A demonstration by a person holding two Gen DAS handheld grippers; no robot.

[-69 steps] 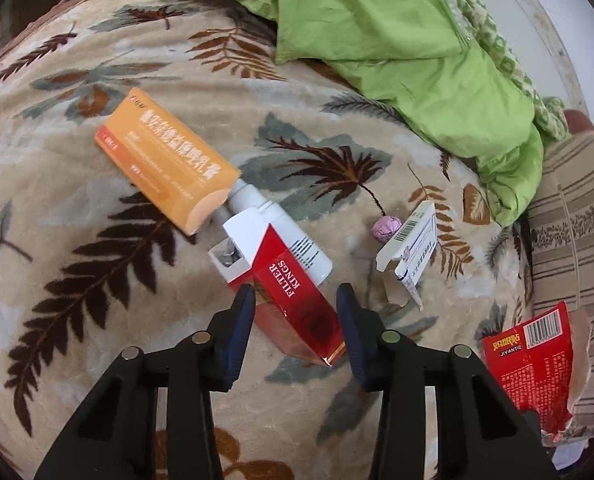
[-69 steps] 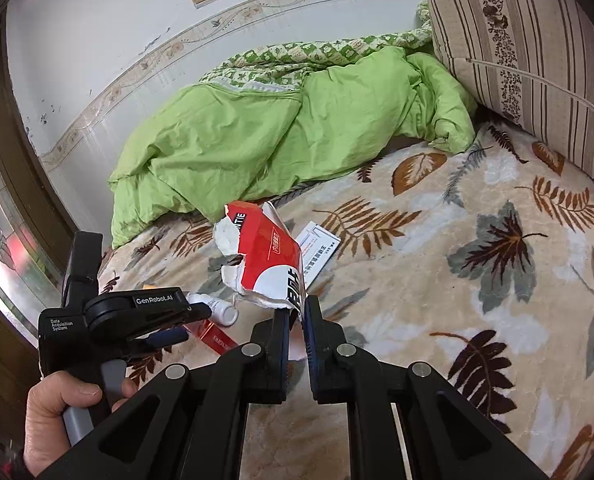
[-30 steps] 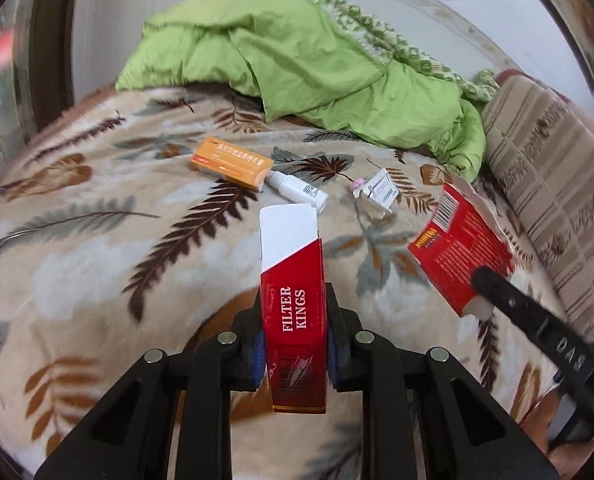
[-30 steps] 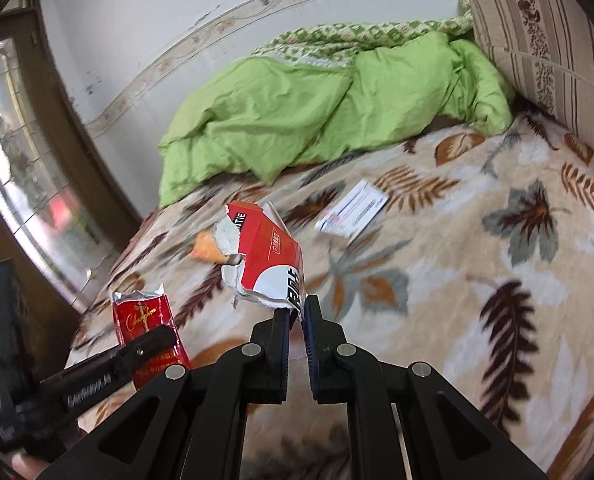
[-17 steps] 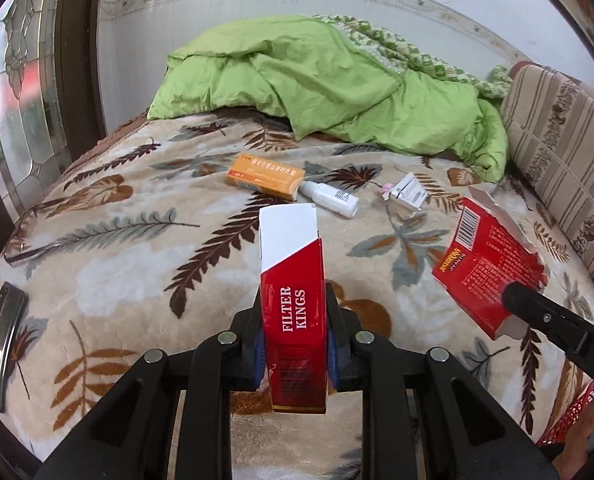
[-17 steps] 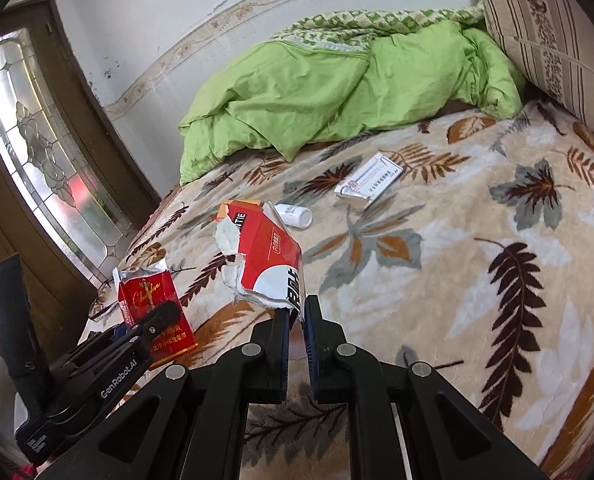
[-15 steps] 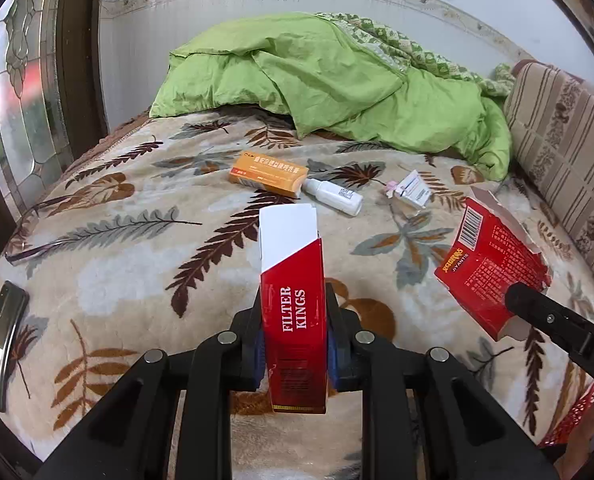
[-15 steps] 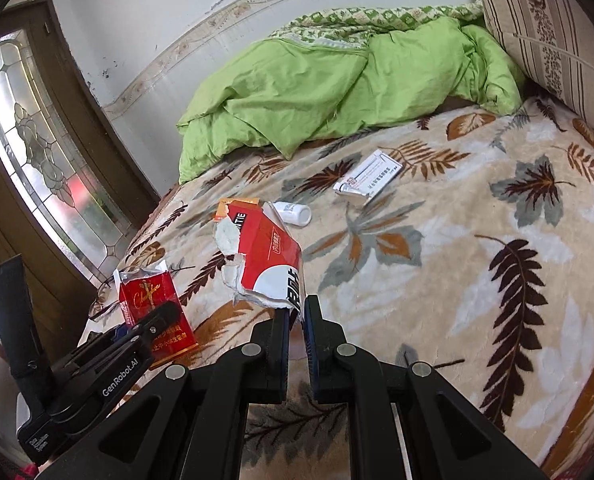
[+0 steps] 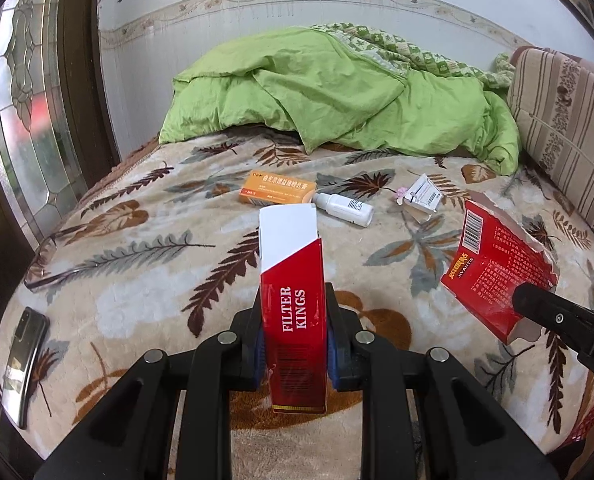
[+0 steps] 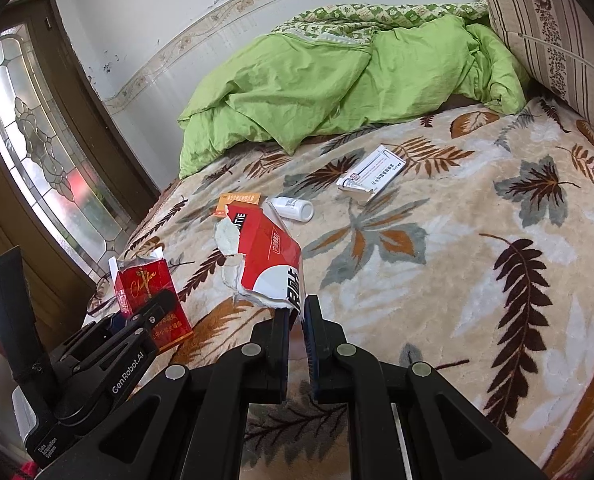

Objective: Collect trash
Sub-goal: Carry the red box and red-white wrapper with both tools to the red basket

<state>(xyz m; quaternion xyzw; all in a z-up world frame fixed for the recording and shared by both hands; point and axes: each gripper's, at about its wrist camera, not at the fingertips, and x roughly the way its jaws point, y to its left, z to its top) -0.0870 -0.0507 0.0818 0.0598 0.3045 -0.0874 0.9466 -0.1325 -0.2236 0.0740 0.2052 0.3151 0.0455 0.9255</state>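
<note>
Open blanket ahead, clutter farther back

My near bed (image 9: pixel 137 280) lies bare; orange box (image 9: pixel 277 193), white bottle (image 9: pixel 343 210) and green duvet (image 9: pixel 337 100) crowd the far end.

glossy red cardboard cigarette pack (image 9: pixel 293 320), torn matt paperboard box (image 10: pixel 265 256), plush fleece blanket (image 9: pixel 137 280), crinkled green cotton duvet (image 9: pixel 329 92)
</note>
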